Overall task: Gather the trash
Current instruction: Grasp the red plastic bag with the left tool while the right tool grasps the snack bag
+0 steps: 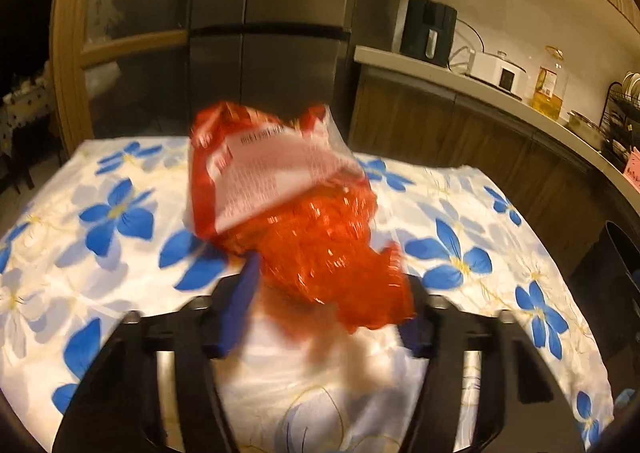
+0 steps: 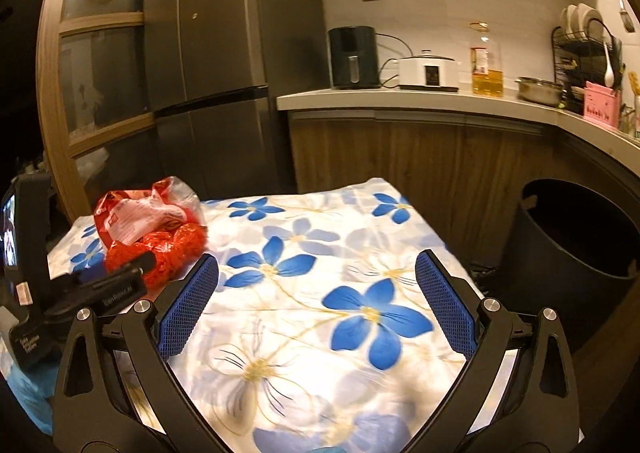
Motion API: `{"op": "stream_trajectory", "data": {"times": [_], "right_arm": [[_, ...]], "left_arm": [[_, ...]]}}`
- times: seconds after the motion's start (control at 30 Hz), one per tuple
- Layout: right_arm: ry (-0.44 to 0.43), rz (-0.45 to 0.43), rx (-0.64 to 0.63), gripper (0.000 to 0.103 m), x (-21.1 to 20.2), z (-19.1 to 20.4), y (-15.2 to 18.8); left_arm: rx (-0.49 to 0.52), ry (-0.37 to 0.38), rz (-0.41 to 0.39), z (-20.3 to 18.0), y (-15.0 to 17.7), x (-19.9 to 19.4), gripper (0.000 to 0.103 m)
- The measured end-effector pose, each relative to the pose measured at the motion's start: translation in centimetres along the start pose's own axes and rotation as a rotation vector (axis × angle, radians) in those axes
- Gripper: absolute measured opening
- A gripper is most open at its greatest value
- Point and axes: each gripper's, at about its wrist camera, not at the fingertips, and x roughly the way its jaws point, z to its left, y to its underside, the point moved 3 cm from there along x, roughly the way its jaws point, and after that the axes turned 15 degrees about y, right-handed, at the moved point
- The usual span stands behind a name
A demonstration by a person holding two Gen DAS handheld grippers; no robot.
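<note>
I can't read the label on the red bag (motion-blurred), and it hides my left gripper's right pad, so its grip stays uncertain.

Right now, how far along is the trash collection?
Nothing looks binned yet. In hand: the left gripper grips the crumpled orange-red mesh bag with white label over the blue-flowered tablecloth. Left: carry it to the dark round bin. The right gripper is open and empty.

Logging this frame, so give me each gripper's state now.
Left gripper: jaws closed on the red mesh bag, lifted off the tablecloth.
Right gripper: jaws open, holding nothing.
</note>
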Motion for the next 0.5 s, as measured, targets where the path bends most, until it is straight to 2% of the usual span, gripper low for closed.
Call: {"op": "stream_trajectory", "data": {"times": [0.07,0.1,0.17,0.27,0.5], "right_arm": [[-0.008,0.003,-0.006,0.097,0.3,0.7,0.0],[-0.01,0.004,-0.006,0.097,0.4,0.9,0.1],[-0.016,0.008,-0.007,0.097,0.5,1.3,0.1],[-0.024,0.013,-0.011,0.097,0.7,1.8,0.1],[-0.068,0.017,-0.026,0.097,0.9,4.0,-0.2]], "left_arm": [[-0.008,0.019,0.017,0.1,0.4,0.2,0.03],[-0.012,0.025,0.024,0.3,0.6,0.2,0.027],[-0.015,0.04,0.031,0.2,0.9,0.1,0.013],[-0.012,0.054,0.035,0.1,1.5,-0.5,0.008],[0.011,0.092,-0.004,0.0,3.2,-5.3,0.007]]}}
